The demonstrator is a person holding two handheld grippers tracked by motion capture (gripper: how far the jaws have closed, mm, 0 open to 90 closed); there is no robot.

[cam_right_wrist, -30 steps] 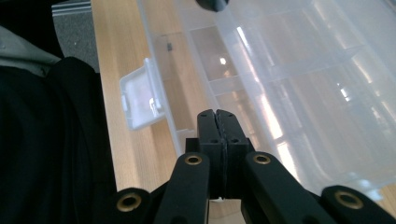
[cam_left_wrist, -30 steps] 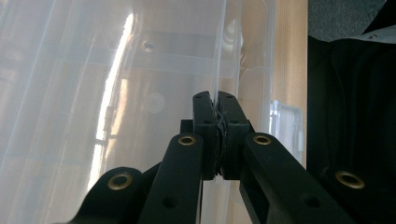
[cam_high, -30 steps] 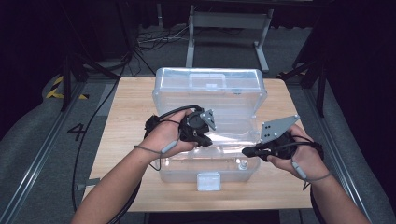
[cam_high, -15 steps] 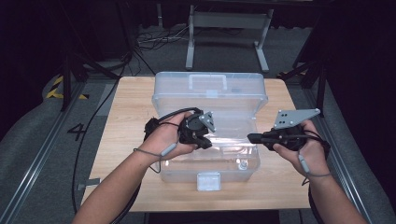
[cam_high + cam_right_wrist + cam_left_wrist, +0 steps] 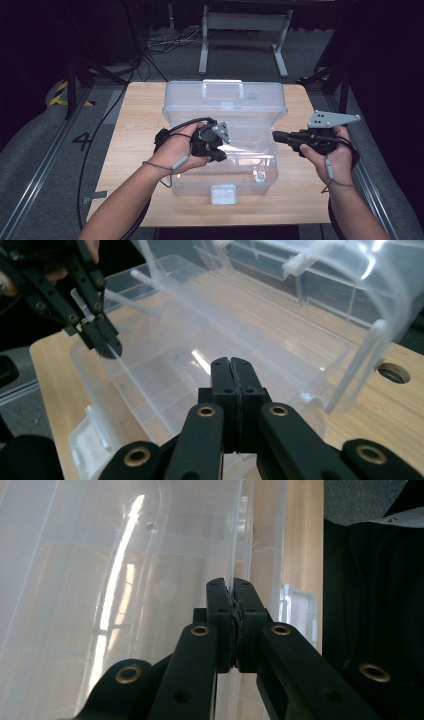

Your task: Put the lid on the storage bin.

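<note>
A clear plastic box stands on the wooden table with its lid raised at the back. My left gripper reaches down into the box, shut on a thin clear plastic edge that runs up between its jaws; from the right gripper view, the left gripper pinches that edge over the box's near wall. My right gripper hovers level at the box's right end, shut with nothing in it. In its own view, its joined tips point into the box.
A white latch sits on the box's front wall. The table has a round hole beside the box. Behind the table stand a metal frame and loose cables on the floor. A floor rail runs along the left.
My right gripper has drawn back from the box's front right corner, moving right and toward the far side. The left gripper has stayed put on the clear edge.
</note>
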